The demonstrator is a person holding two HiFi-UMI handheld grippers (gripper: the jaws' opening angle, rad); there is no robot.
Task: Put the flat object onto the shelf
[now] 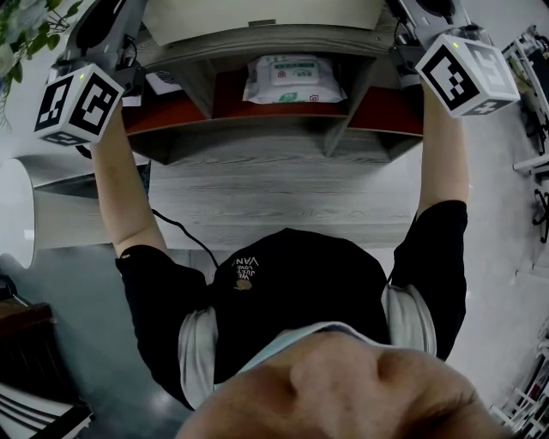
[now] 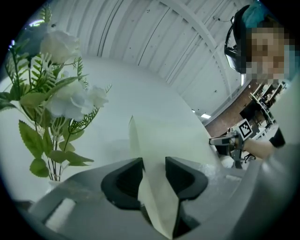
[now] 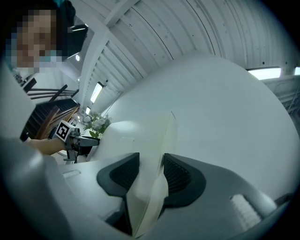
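- My left gripper is clamped on one end of the flat board. The two dark pads pinch its thin edge.
- My right gripper pinches the other end the same way. So the board hangs between my two hands.
- In the head view the board is at 12 o'clock, up over the top of the shelf. I cannot tell if it touches the shelf yet.
- The board looks thin, pale and smooth. I think it is light.
- I think it is wide and could sag or wobble in the middle, so holding both ends is the best way. One hand alone would let it tip.
- The smooth face may slip if I squeeze too softly. A thin edge may dent if I squeeze too hard.
- A pack of wet wipes lies in the middle box of the shelf, at 12 o'clock, just under the board. That spot is taken.
- The upright walls inside the shelf make small boxes. I think the board is too wide for them, so the top looks like the place for it.
- White flowers stand at about 10 o'clock, close to my left hand. I could knock them if I swing that way.
- A black cable runs over the desk at 9 o'clock, low down and out of my way.
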